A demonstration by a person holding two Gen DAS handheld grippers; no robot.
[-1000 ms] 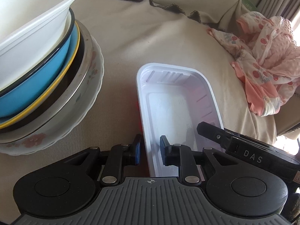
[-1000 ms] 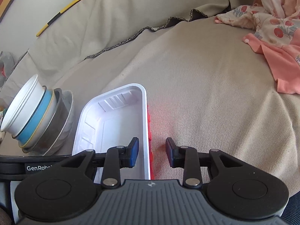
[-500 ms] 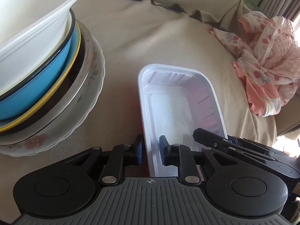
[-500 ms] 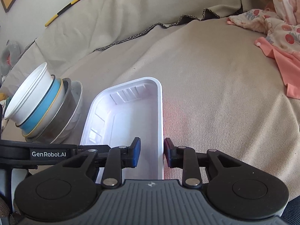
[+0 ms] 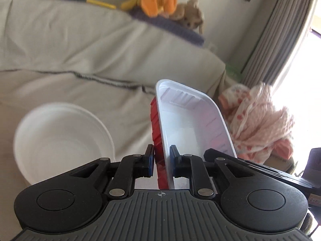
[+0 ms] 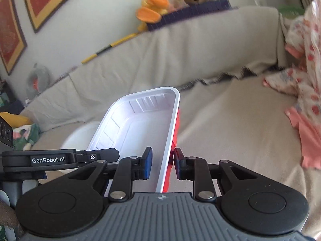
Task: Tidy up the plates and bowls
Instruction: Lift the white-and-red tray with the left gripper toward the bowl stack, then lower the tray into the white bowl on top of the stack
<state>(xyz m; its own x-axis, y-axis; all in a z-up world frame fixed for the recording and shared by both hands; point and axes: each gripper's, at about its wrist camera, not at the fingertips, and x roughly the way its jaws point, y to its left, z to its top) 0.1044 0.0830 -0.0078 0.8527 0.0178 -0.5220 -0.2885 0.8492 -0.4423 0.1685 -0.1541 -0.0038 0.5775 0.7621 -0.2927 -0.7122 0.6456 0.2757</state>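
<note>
**Tray lifted off the couch by both grippers**

We see the tray (image 5: 192,124), white inside and red outside, held clear of the couch (image 5: 70,46), where a second ago it lay flat. Our left gripper (image 5: 162,160) has just been closing and clamps the tray's left wall; our right gripper (image 6: 161,161) is clamped on the right wall. The bowl (image 5: 60,140) now sits at lower left, seen from above. Soft toys (image 5: 160,2) have come into view at the top.
</note>
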